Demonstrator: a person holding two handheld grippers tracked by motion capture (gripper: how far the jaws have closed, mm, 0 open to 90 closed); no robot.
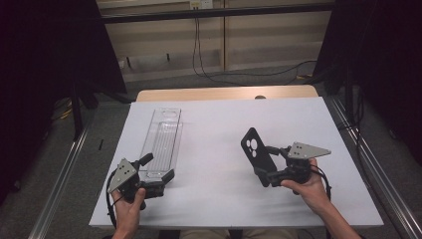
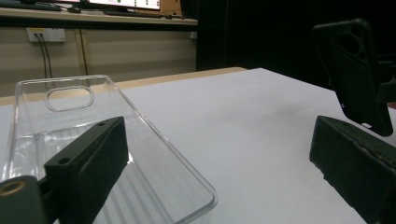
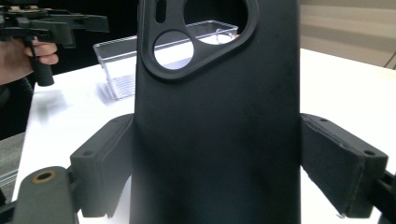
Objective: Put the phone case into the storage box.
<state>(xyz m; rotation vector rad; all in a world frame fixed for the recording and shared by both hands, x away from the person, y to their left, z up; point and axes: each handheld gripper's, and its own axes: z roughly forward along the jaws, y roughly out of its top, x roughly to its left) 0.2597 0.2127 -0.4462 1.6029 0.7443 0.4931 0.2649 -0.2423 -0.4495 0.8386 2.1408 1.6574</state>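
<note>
Black phone case (image 1: pixel 257 155): you hold it clamped across its width in the right gripper (image 1: pixel 272 165), lifted and tilted above the right half of the worktop (image 1: pixel 278 119).

Your right gripper's two pads press the case's long edges low down, camera cut-out uppermost; I judge it light, thin and somewhat springy, with a smooth finish that could slip, so squeeze the rims near the middle and only firmly enough to stop bowing. Your left gripper (image 1: pixel 156 167) stands open around the near end of the clear case (image 1: pixel 161 142), which lies flat by the worktop's left edge and looks stiffer, brittle and slick. The right gripper view shows the pads' contact on the black case; the high view shows both cases well apart.
</note>
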